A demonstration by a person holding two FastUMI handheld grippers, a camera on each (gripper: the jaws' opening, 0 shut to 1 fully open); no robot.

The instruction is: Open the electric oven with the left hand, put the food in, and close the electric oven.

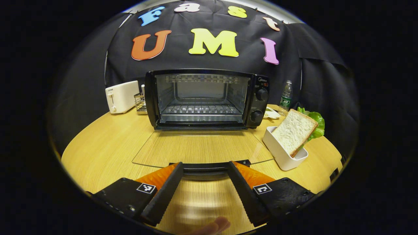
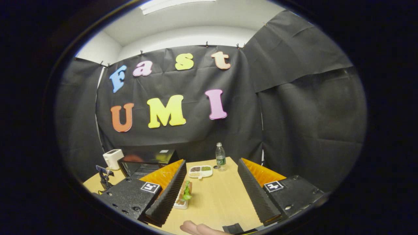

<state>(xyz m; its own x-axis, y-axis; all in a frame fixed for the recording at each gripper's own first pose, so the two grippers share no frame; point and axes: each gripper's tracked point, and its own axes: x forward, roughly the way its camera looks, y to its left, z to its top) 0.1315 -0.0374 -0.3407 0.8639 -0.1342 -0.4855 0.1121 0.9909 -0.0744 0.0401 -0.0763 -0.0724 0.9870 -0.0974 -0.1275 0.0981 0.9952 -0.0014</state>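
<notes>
Your left gripper (image 1: 204, 176) is spread wide by the handle of the oven (image 1: 205, 98) door, which lies open. Your right gripper (image 2: 212, 182) is spread too. The sandwich (image 1: 295, 132) sits in a white box (image 1: 281, 153) beside the oven

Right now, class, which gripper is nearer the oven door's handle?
Left. The left gripper straddles the oven door handle, open; the right gripper hangs farther back, over the table.

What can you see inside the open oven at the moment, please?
The oven holds a bare wire rack, with no food on it. The space below the rack is mostly hidden.
</notes>
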